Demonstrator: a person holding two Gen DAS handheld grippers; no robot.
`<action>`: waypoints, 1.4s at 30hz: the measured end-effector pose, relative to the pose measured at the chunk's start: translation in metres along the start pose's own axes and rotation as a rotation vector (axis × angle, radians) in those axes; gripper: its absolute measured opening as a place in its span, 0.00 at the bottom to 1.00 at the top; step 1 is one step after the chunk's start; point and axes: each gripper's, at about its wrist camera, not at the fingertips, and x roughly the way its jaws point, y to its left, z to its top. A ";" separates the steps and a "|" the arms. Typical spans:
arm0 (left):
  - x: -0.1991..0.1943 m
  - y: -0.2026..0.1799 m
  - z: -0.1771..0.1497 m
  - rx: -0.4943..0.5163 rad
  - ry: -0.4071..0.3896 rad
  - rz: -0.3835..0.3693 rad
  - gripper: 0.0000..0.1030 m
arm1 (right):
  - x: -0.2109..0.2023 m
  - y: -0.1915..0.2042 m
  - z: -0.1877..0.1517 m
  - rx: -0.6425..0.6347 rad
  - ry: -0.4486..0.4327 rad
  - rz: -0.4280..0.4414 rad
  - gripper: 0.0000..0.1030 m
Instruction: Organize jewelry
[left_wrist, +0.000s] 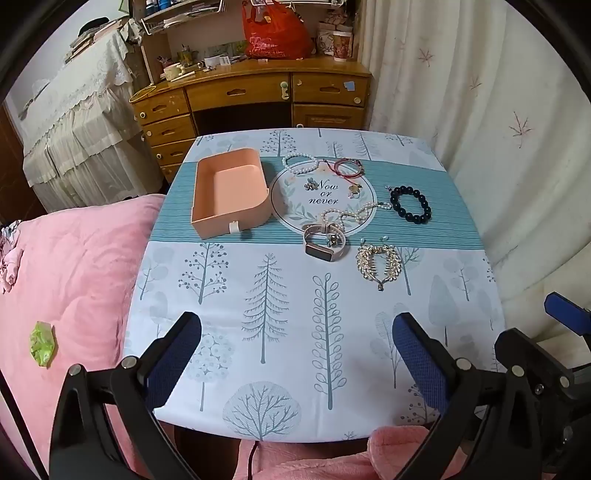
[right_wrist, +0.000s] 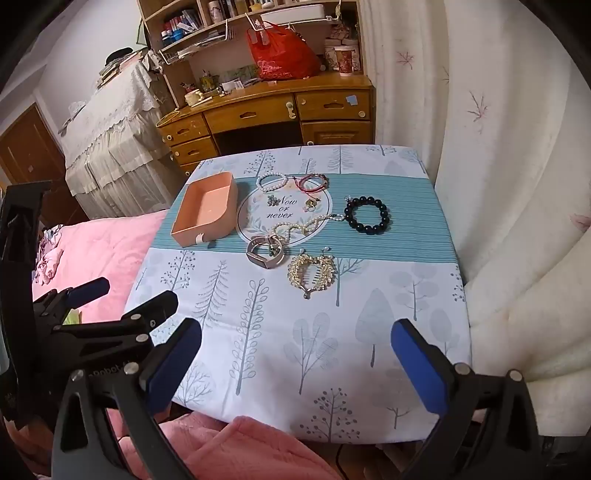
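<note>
Both tools hang over the near edge of the surface (left_wrist: 295, 350), side by side. The left tool (left_wrist: 295, 354) is spread wide, nothing between its pads; the right tool (right_wrist: 295, 360) likewise. Bare cloth lies ahead of both. Beyond it sit the watch (left_wrist: 325, 242) and gold comb (left_wrist: 378, 263), close together, with a pearl string (left_wrist: 351, 214) touching the watch. The dark bead bracelet (left_wrist: 410, 204) lies nearer the right edge, by the curtain (left_wrist: 480, 110). The pink box (left_wrist: 231, 195) stands far left, nothing in it, near the bed (left_wrist: 74, 277).
</note>
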 end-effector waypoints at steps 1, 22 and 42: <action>0.000 0.000 0.000 0.000 0.000 0.000 0.99 | 0.000 0.000 0.000 0.000 0.002 0.000 1.00; -0.012 -0.014 0.003 0.044 -0.051 -0.022 0.99 | -0.006 -0.006 -0.003 -0.005 -0.026 -0.009 1.00; -0.013 -0.013 0.001 0.037 -0.058 -0.017 0.99 | -0.003 -0.007 -0.004 -0.014 -0.018 -0.016 1.00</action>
